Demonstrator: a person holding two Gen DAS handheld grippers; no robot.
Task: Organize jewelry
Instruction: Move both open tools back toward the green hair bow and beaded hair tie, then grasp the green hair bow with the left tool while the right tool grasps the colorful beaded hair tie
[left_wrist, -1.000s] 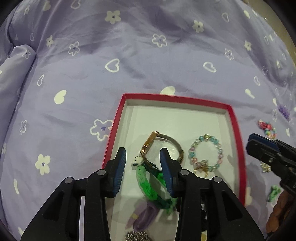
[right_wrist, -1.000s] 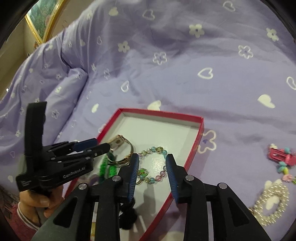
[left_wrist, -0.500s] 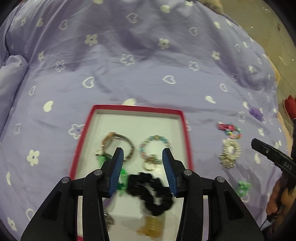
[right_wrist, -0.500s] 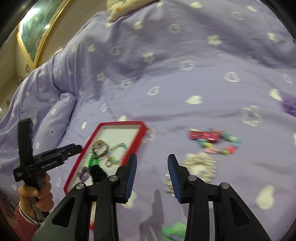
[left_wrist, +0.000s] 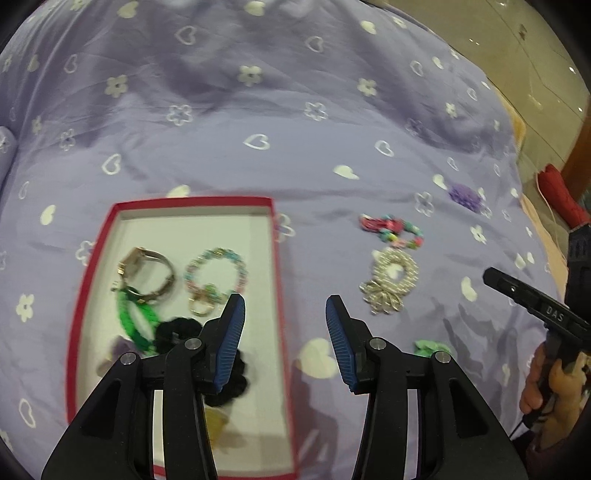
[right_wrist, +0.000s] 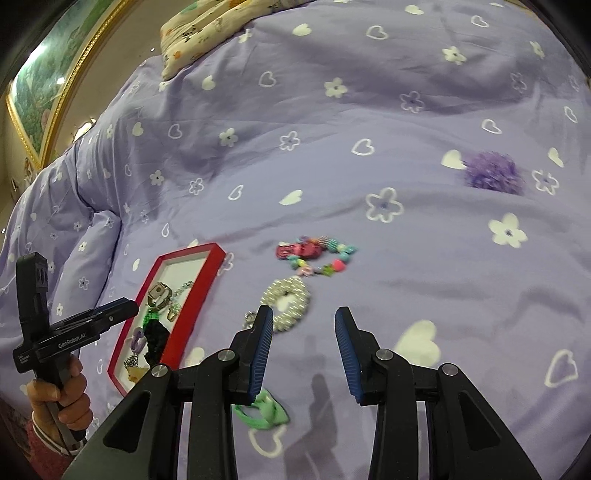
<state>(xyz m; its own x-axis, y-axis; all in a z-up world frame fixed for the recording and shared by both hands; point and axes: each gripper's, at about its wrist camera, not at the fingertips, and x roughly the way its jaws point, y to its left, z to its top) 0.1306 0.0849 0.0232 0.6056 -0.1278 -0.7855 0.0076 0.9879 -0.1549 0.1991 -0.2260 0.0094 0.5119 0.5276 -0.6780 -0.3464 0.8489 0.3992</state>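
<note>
A red box with a white floor lies on the purple bedspread. It holds a watch, a pastel bead bracelet, a green band and a black scrunchie. To its right lie a colourful bead bracelet, a pearl ring, a green tie and a purple pompom. My left gripper hovers over the box's right rim, its jaws opening with nothing between them. My right gripper stands open and empty just short of the pearl ring.
A patterned pillow and a gold-framed picture sit at the far left. The bed's right edge meets a pale floor, with a red object beside it. A hand grips the left tool's handle.
Both grippers have swung right, away from the middle of the box toward the loose pieces on the bedspread. The left jaws stand wider apart than before.
</note>
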